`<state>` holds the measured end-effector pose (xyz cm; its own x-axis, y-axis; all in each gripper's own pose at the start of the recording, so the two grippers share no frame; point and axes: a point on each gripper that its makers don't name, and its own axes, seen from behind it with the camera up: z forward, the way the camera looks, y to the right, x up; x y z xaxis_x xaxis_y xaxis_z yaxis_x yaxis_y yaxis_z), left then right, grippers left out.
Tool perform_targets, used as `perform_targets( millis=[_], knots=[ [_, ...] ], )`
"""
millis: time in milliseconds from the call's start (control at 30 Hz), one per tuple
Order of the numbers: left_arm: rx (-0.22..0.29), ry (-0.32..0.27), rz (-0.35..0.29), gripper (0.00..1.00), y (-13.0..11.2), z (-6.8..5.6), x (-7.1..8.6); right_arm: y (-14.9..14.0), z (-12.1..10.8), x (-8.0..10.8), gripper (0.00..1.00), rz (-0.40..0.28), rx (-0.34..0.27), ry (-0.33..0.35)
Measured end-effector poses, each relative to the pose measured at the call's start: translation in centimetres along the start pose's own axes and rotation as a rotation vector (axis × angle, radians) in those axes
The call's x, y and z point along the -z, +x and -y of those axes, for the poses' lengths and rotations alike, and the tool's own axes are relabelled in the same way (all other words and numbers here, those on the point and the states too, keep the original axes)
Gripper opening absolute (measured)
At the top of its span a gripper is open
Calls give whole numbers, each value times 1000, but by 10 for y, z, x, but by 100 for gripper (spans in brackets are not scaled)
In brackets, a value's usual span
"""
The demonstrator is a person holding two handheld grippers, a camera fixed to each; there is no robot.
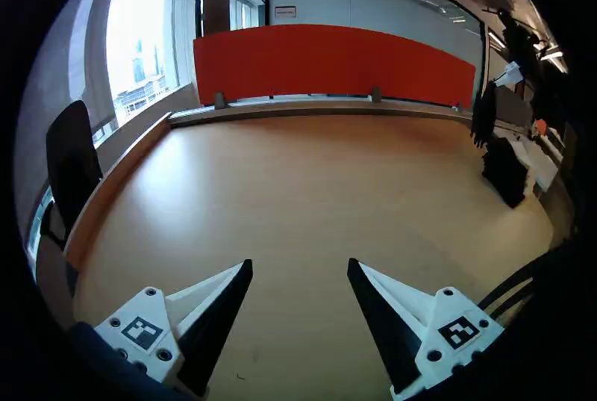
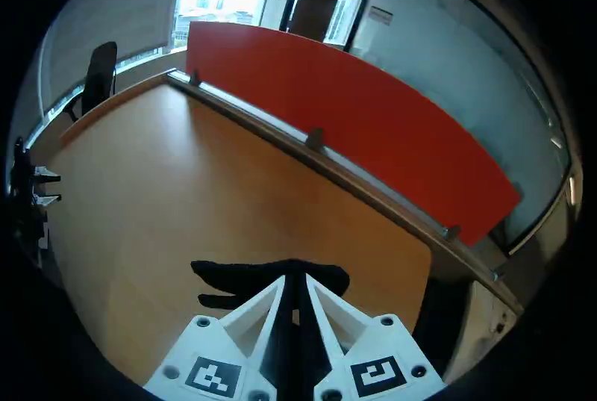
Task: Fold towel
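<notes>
right gripper view: towel point(image 2: 231, 272) between fingers point(image 2: 257, 313)

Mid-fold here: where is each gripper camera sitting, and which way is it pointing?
Left gripper view: on the left gripper, low over the desk, facing the red divider; its open fingers show.
Right gripper view: on the right gripper, tilted, looking obliquely along the divider; its shut fingers pinch a black towel.
Shared: desk, divider, chair.
</notes>
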<state>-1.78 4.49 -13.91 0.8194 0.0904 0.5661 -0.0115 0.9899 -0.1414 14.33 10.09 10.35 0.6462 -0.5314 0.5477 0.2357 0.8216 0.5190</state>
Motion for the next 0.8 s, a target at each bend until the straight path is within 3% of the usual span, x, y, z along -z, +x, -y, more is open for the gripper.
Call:
perform_targets(
  millis=[300, 800],
  knots=[
    [-14, -10, 0, 94, 5, -7, -2, -21, -23, 14, 4, 22, -37, -30],
    [-32, -39, 3, 94, 8, -25, -7, -70, -31, 43, 4, 46, -85, -55]
  ],
)
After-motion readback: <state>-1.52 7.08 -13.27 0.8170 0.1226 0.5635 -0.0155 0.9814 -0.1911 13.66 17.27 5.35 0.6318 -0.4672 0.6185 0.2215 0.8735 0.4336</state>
